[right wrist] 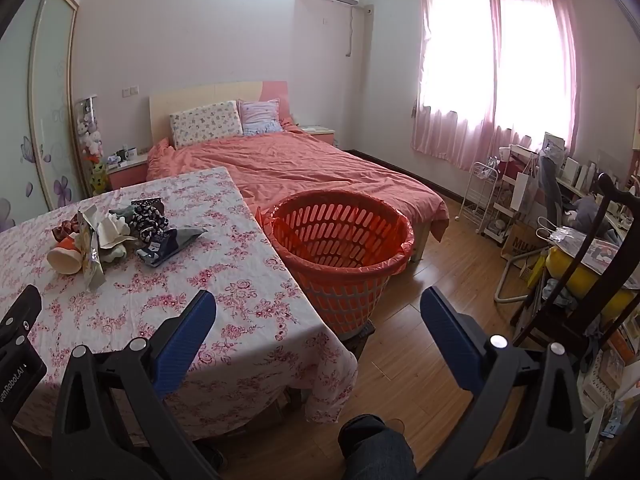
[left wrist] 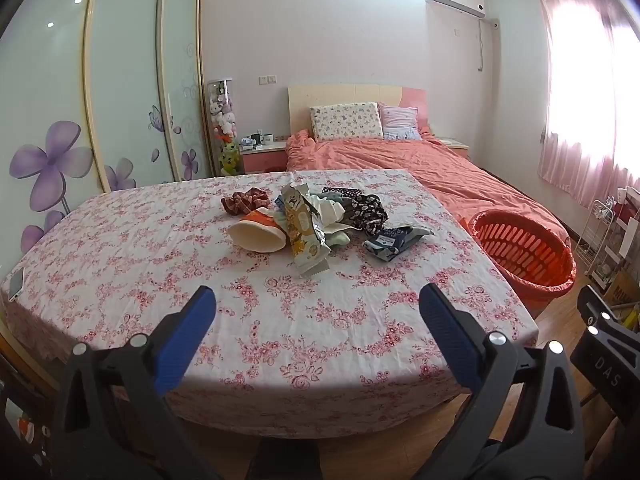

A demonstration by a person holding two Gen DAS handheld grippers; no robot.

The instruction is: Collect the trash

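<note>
A heap of trash and clothes lies mid-table: a paper cup (left wrist: 258,234) on its side, a yellow snack wrapper (left wrist: 306,236), a dark blue packet (left wrist: 394,240), a red checked scrunchie (left wrist: 246,200) and dark flowered cloth (left wrist: 366,208). In the right wrist view the same heap sits far left, with the cup (right wrist: 64,260) and the blue packet (right wrist: 170,246). An orange basket (right wrist: 340,248) with a liner stands off the table's right edge. My left gripper (left wrist: 318,300) hangs open over the near tablecloth, short of the heap. My right gripper (right wrist: 318,306) is open near the table's right corner, nothing between its fingers.
The table (left wrist: 140,264) wears a pink flowered cloth, with a phone (left wrist: 16,284) at its left edge. A bed (right wrist: 304,164) stands behind it. A dark wooden chair (right wrist: 592,264) and cluttered shelves fill the right side. A person's knee (right wrist: 376,444) shows below.
</note>
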